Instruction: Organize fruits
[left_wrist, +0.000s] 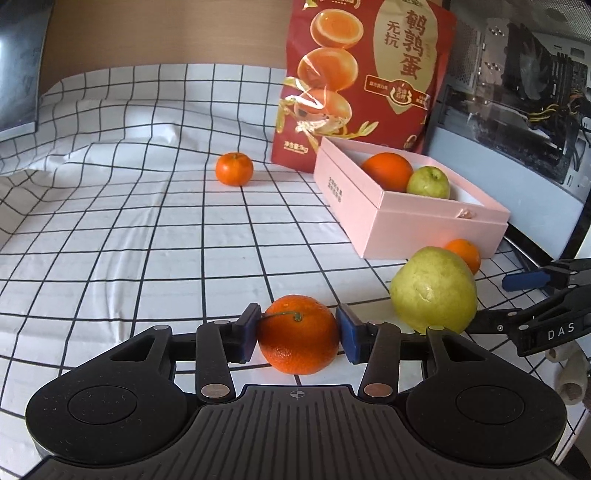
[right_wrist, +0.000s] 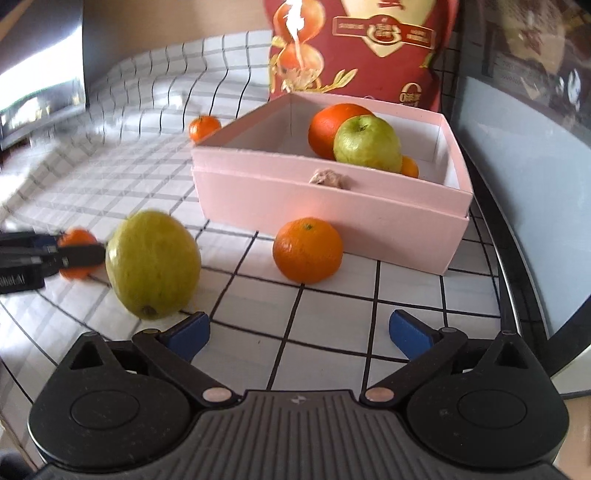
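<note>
My left gripper (left_wrist: 298, 332) is shut on a mandarin (left_wrist: 298, 334), its blue pads pressing both sides, low over the checked cloth. The right wrist view shows that same mandarin (right_wrist: 75, 240) at the far left. A large yellow-green guava (left_wrist: 434, 290) (right_wrist: 153, 264) stands just right of it. Behind the guava a loose mandarin (left_wrist: 463, 254) (right_wrist: 307, 250) lies against the pink box (left_wrist: 406, 225) (right_wrist: 332, 210). The box holds an orange (right_wrist: 328, 125), a green fruit (right_wrist: 367, 144) and a small mandarin (right_wrist: 410, 168). My right gripper (right_wrist: 299, 332) (left_wrist: 517, 302) is open wide with nothing between its fingers, close to the guava.
Another mandarin (left_wrist: 234, 168) (right_wrist: 204, 127) lies far back on the cloth. A tall red food bag (left_wrist: 362, 74) stands behind the box. An open computer case (left_wrist: 517, 92) lines the right edge, and a dark screen (left_wrist: 18, 66) sits at the back left.
</note>
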